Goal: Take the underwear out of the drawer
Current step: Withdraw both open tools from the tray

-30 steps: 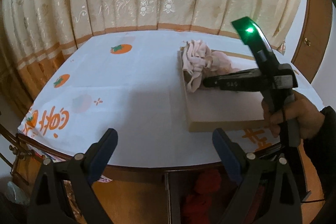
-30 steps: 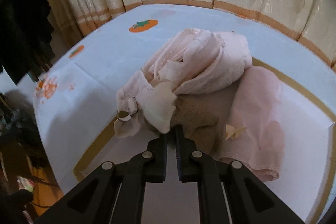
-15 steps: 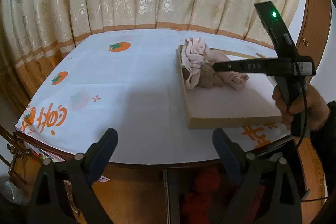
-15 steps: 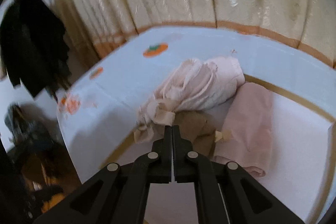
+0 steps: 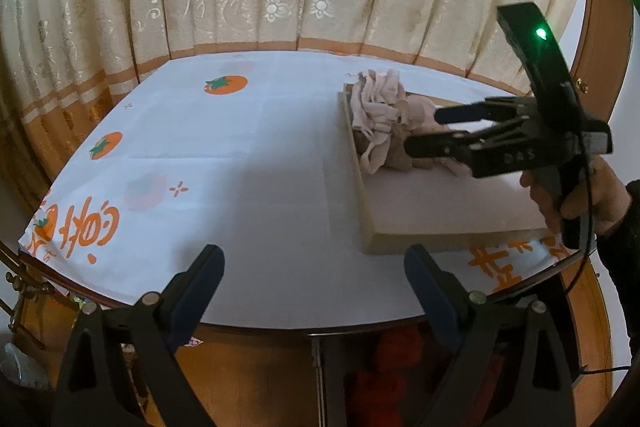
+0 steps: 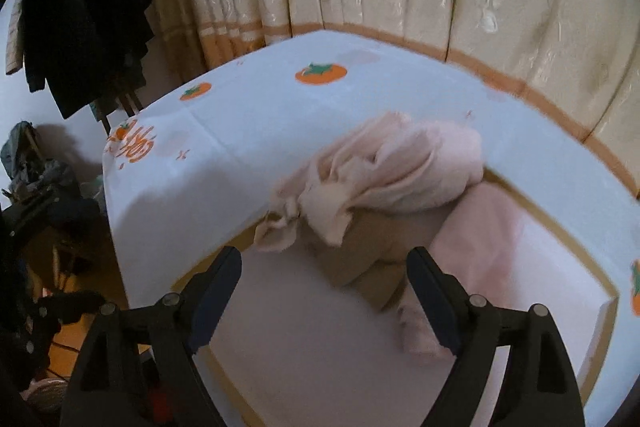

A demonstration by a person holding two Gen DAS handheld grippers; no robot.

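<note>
Right tool (image 6: pixel 324 279), jaws just opened wide and empty above the underwear (image 6: pixel 384 179); closing here could snag several tangled garments together.

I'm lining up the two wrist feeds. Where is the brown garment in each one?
Left wrist: the brown garment lies right of centre, in the shallow tray, partly behind the right gripper.
Right wrist: the brown garment lies low centre, under the pale pink bundle.
Shared landmark: the orange fruit print on the tablecloth, beyond the clothes.
</note>
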